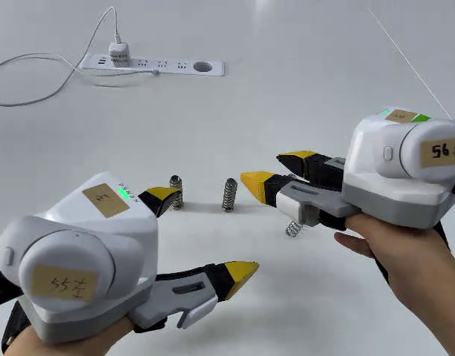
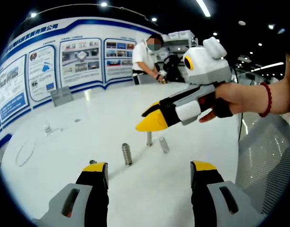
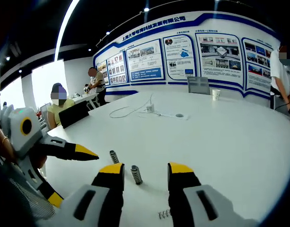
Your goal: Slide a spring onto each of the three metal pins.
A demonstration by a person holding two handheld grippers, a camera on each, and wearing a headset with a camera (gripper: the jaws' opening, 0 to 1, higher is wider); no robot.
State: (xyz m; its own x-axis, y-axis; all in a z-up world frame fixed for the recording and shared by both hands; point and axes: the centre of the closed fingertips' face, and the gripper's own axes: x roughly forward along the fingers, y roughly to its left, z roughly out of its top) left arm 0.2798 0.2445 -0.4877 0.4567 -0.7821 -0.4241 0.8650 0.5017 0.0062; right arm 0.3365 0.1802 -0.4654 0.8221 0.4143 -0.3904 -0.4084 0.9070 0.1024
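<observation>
Both tools are spread wide and hold nothing. In the head view the left gripper [image 1: 202,233] sits low at the near left of the white table [image 1: 323,67], and its far yellow tip is just beside the left spring [image 1: 176,190], which stands upright. A little to the right stands the middle spring [image 1: 228,194], also upright, in the open space between the two tools. The right gripper [image 1: 275,169] comes in from the right above the table, with its yellow tips pointing left toward the middle spring. Under it a loose spring [image 1: 292,228] lies on its side on the table. In the left gripper view a thin bare pin [image 2: 148,138] stands just beside the loose spring, below the right gripper's tip (the head view hides this spot behind that tool). In the right gripper view the middle spring stands between that tool's own jaws, and the loose spring lies nearer the camera. A power strip [image 1: 175,66] with a plugged-in white charger lies far back on the table.
</observation>
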